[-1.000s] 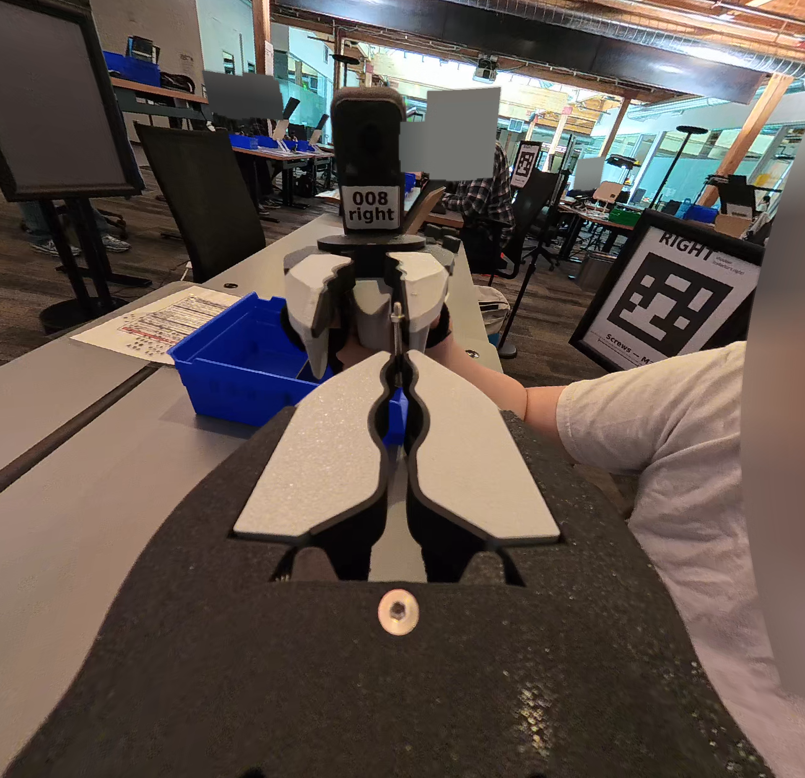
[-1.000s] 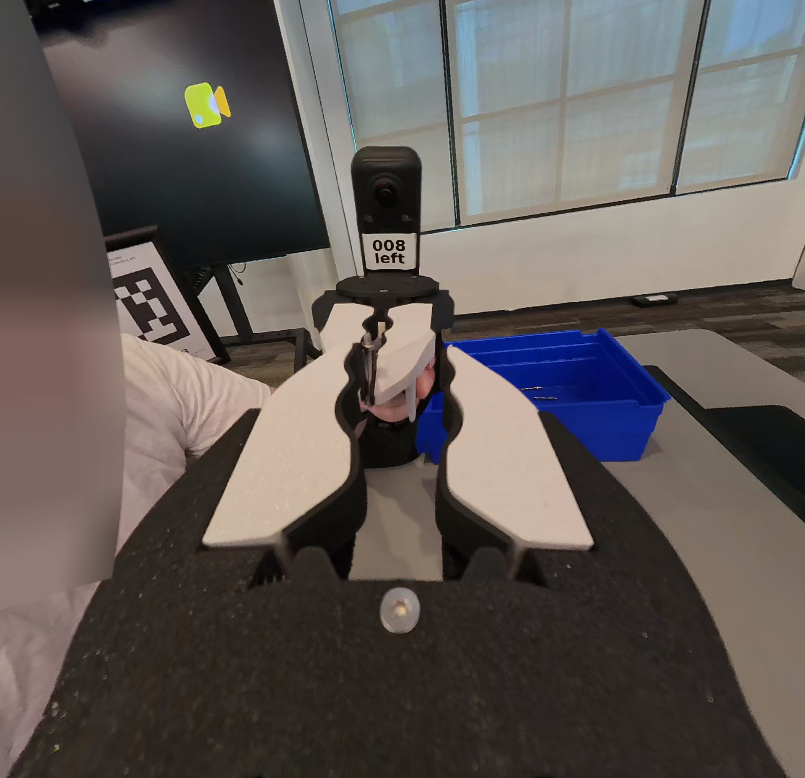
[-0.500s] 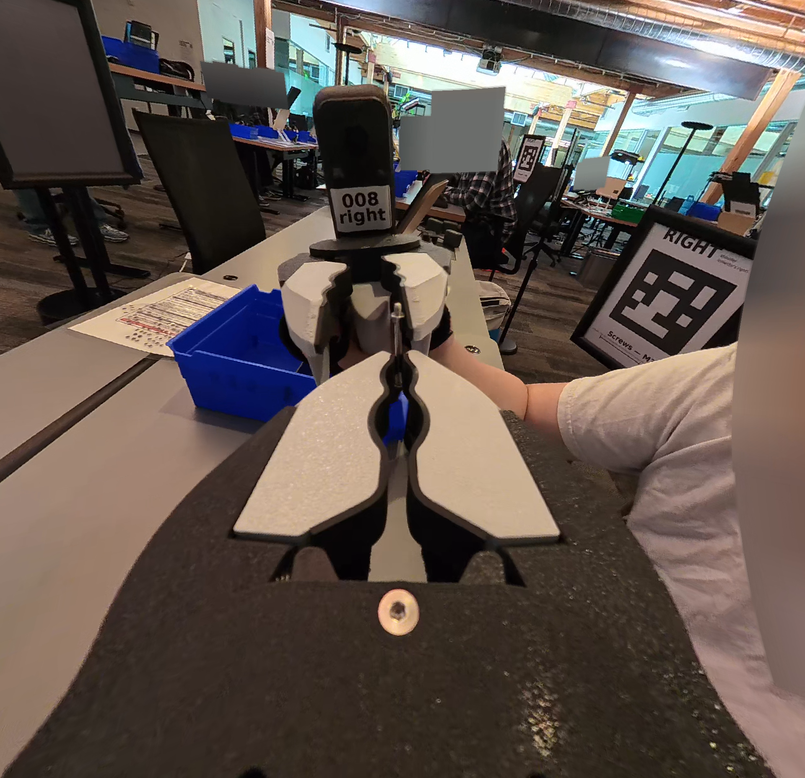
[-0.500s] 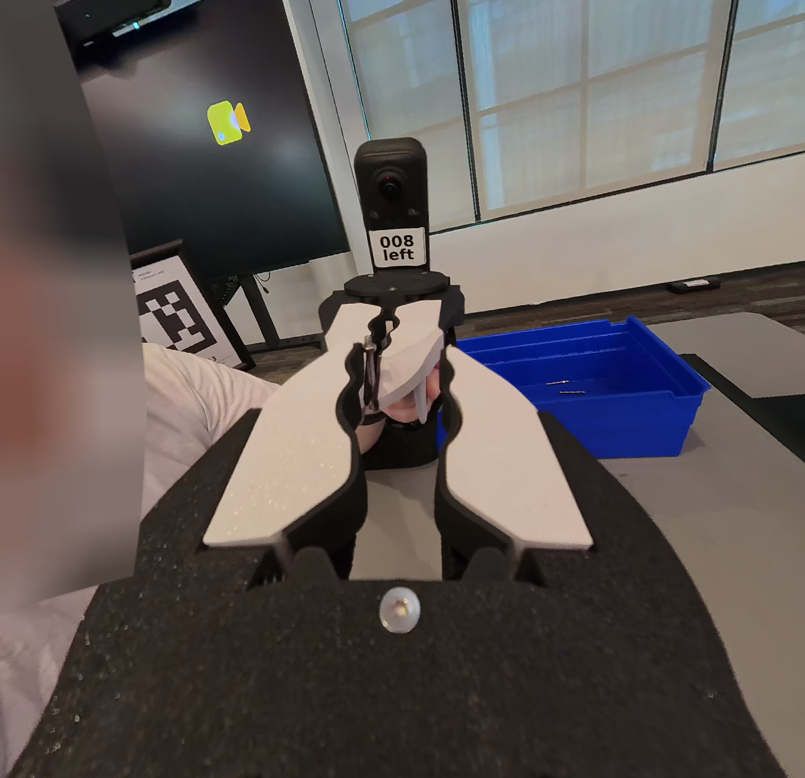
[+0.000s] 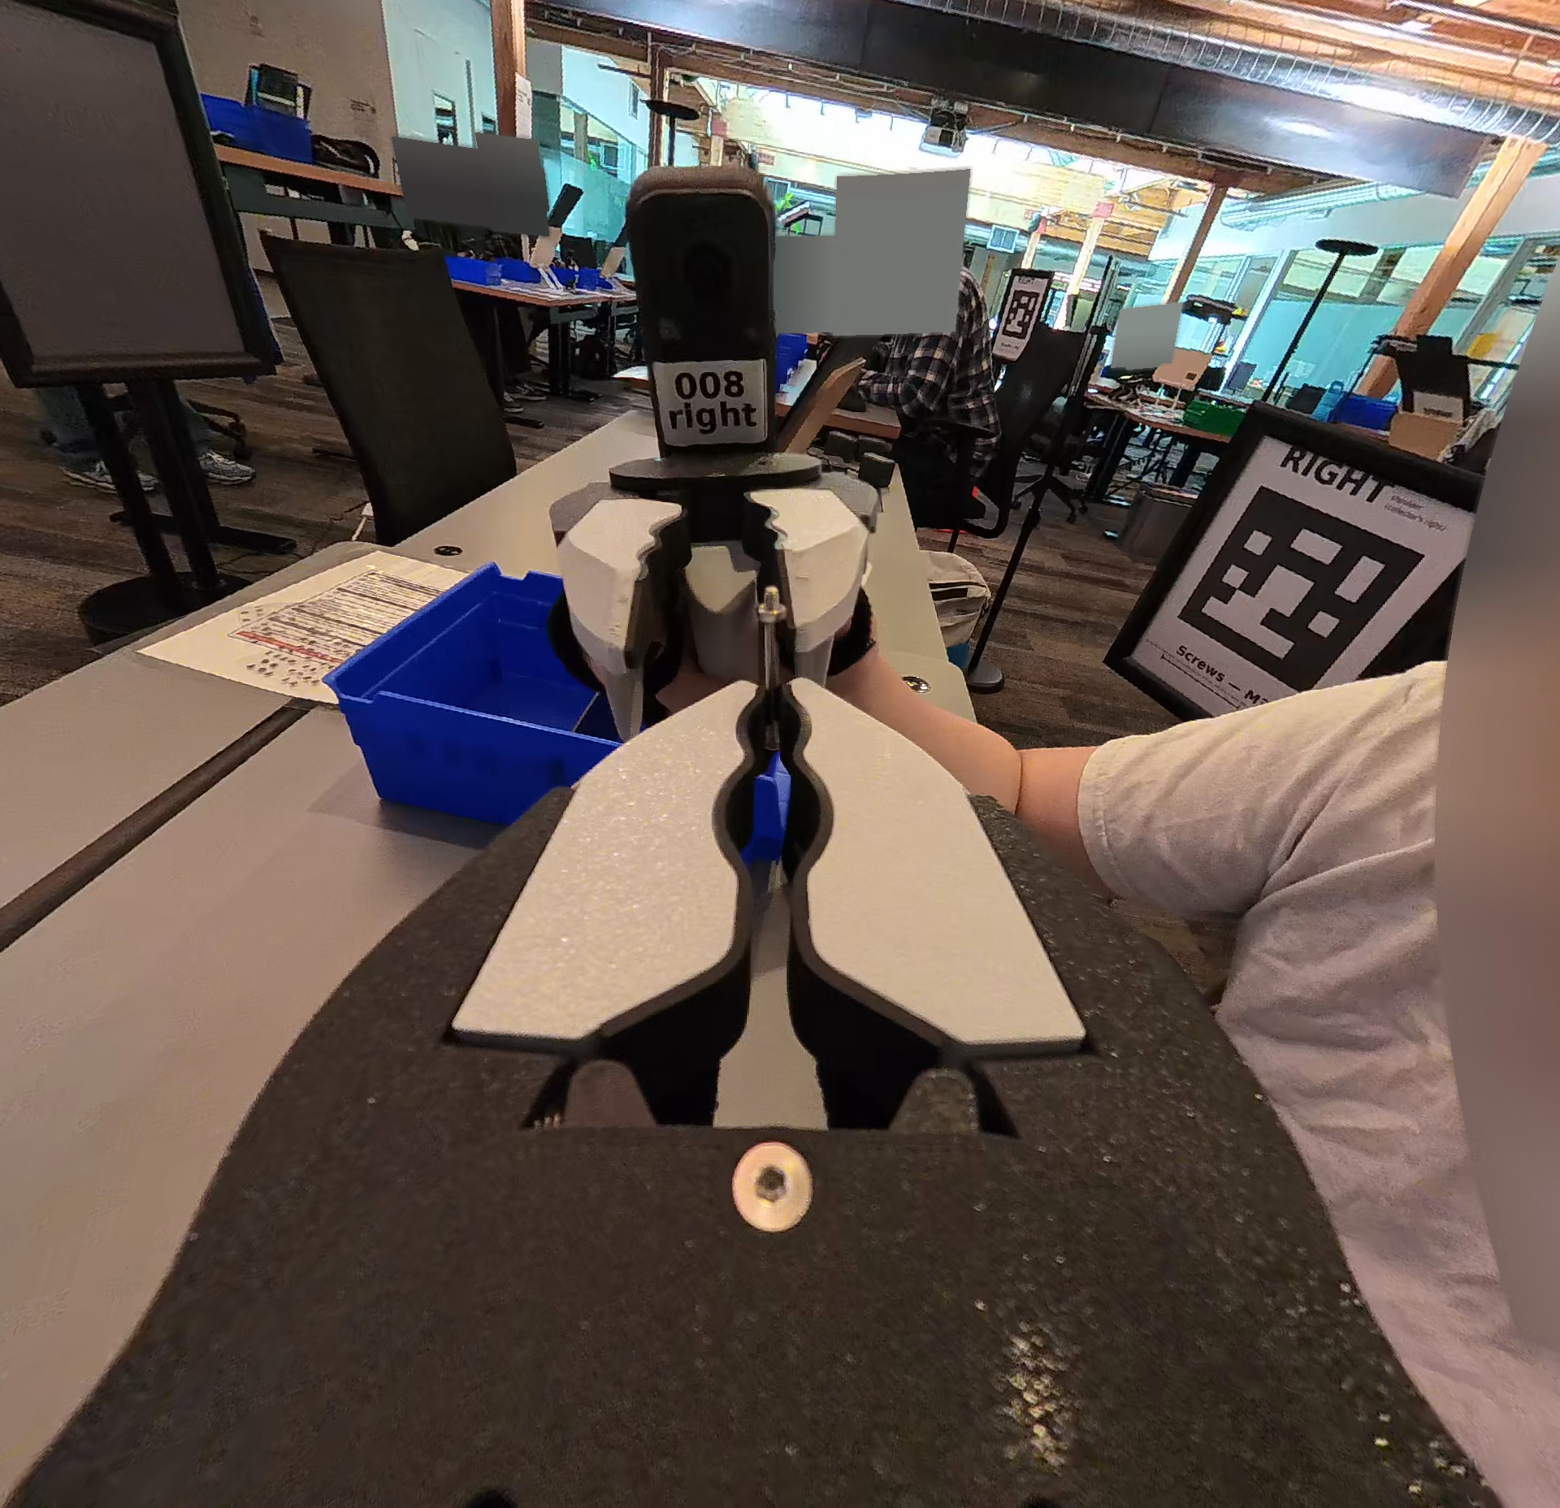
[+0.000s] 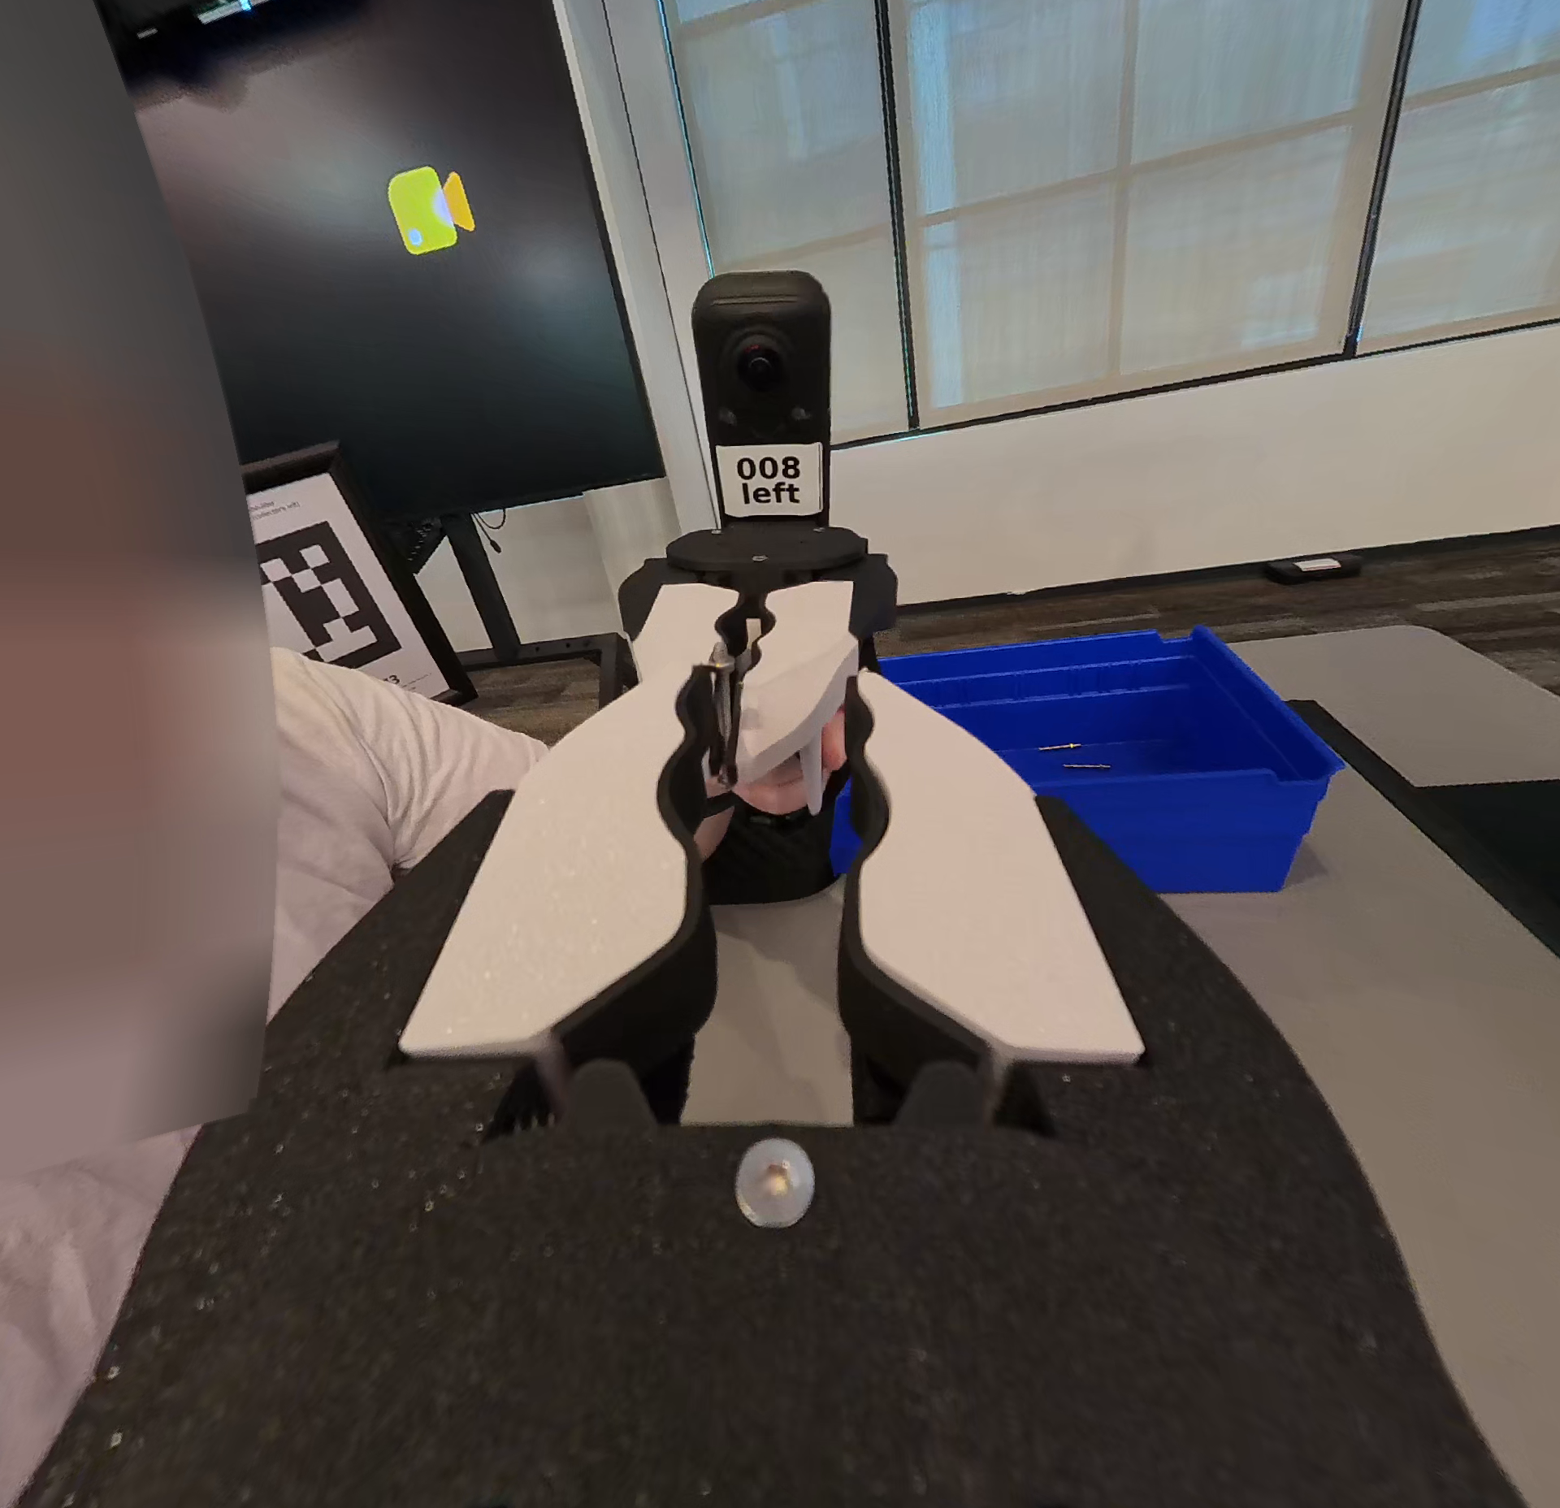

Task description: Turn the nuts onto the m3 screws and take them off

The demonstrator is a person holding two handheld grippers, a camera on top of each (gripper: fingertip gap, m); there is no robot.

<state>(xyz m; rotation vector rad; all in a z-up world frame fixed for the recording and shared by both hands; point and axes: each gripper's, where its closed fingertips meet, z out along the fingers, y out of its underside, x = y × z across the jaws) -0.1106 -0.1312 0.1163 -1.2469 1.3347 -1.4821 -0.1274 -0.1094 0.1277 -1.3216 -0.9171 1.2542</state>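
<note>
My left gripper (image 5: pixel 770 695) is shut on a thin m3 screw (image 5: pixel 769 649) that stands upright between its tips, with a small head or nut at its top. My right gripper (image 5: pixel 709 615) faces it from just behind, with its jaws apart and nothing visible between them. In the right wrist view my right gripper (image 6: pixel 772 691) is open around the tips of the left gripper (image 6: pixel 730 708), and the screw (image 6: pixel 722 699) sits close to the tip of its left finger (image 6: pixel 591 834). I cannot tell whether they touch.
A blue bin (image 5: pixel 439 708) sits on the grey table (image 5: pixel 169 919) beside the grippers; in the right wrist view the bin (image 6: pixel 1182 826) holds two loose screws (image 6: pixel 1059 746). A printed sheet (image 5: pixel 312 623) lies behind it. A framed marker sign (image 5: pixel 1300 581) stands at the right. A person's arm (image 5: pixel 971 758) reaches in.
Both views have drifted slightly, and the right gripper has shifted a little to the left in the left wrist view. The left gripper still holds the screw and the right one stays open.
</note>
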